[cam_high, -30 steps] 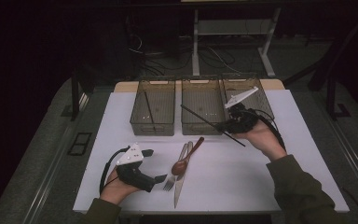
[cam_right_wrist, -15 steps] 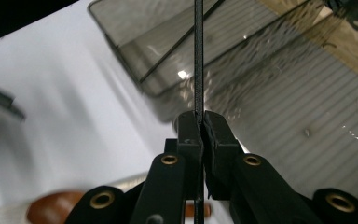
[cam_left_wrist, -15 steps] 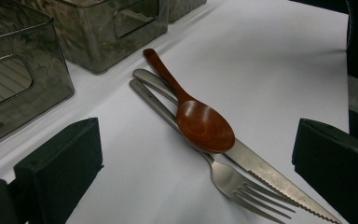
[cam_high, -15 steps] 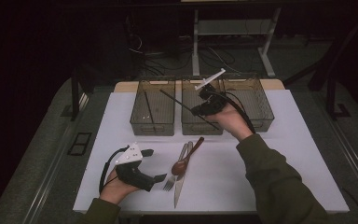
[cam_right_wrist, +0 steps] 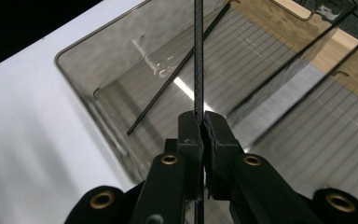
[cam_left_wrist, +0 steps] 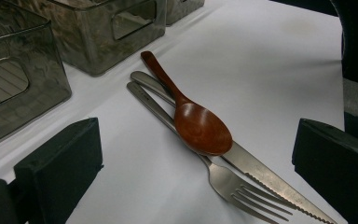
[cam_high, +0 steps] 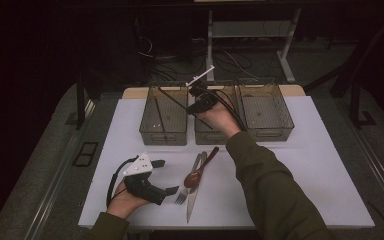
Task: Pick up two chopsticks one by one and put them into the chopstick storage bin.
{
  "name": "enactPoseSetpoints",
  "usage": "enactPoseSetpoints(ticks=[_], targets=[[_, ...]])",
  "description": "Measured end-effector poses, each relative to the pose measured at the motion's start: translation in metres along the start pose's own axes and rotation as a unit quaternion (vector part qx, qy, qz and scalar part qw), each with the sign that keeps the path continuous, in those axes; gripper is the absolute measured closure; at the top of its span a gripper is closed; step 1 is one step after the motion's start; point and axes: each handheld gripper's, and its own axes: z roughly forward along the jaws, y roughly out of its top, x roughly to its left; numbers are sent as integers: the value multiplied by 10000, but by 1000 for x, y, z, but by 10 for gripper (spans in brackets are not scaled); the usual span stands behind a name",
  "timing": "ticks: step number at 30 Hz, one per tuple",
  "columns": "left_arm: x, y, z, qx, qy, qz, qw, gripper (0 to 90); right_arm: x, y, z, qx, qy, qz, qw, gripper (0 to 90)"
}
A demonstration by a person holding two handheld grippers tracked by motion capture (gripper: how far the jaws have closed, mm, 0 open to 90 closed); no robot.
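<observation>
Right gripper (cam_high: 194, 97): held over the left and middle bins at the far side of the table, jaws pressed together on a thin black chopstick (cam_right_wrist: 198, 56); in the right gripper view the stick runs straight up from between the pads
Held chopstick: in the high view it slants from the gripper out over the left bin (cam_high: 145, 131), its far end above that bin's far rim
Second chopstick (cam_right_wrist: 177, 70): lies inside the left bin, leaning diagonally along its floor and wall
Left bin: clear smoky plastic, at the far left of the row of three
Middle bin (cam_high: 205, 137): just right of the left bin, partly hidden behind the right hand
Right bin (cam_high: 267, 112): at the far right of the row, apart from both grippers
Left gripper (cam_high: 162, 176): rests near the front left of the white table top (cam_high: 310, 170), jaws spread wide with nothing between them, pointing at the cutlery
Wooden spoon (cam_left_wrist: 191, 119): brown, lying across the metal pieces, bowl towards the near edge
Fork (cam_left_wrist: 233, 186): metal, under the spoon, tines towards the near side
Knife (cam_left_wrist: 270, 179): serrated metal blade, just beside the fork and touching it
</observation>
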Motion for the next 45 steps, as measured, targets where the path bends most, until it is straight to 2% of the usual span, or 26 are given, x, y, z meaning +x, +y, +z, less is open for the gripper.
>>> enactPoseSetpoints(ticks=[9,18,22,26,31,34,39,45], targets=[[0,1,-1,-54,-3,8,10000,7,1,21,28,64,-199,291,9994,851],[1,1,-2,-106,-26,-37,9999,7,5,40,58,197,-279,579,9977,850],[1,1,-2,-125,-43,-45,9999,7,5,44,71,268,-353,770,9960,850],[1,1,-2,-121,-57,-40,9999,7,7,45,81,331,-432,854,9949,849],[1,1,-2,-117,-68,-42,9999,7,6,43,89,404,-396,900,9943,839],[1,1,-2,-121,-69,-44,9999,7,6,43,88,365,-369,883,9947,727],[1,0,-2,-113,-65,-41,9999,7,8,44,81,215,-282,683,9970,566],[2,0,-2,-87,-55,-26,9999,7,7,37,65,-64,-88,431,9990,488]])
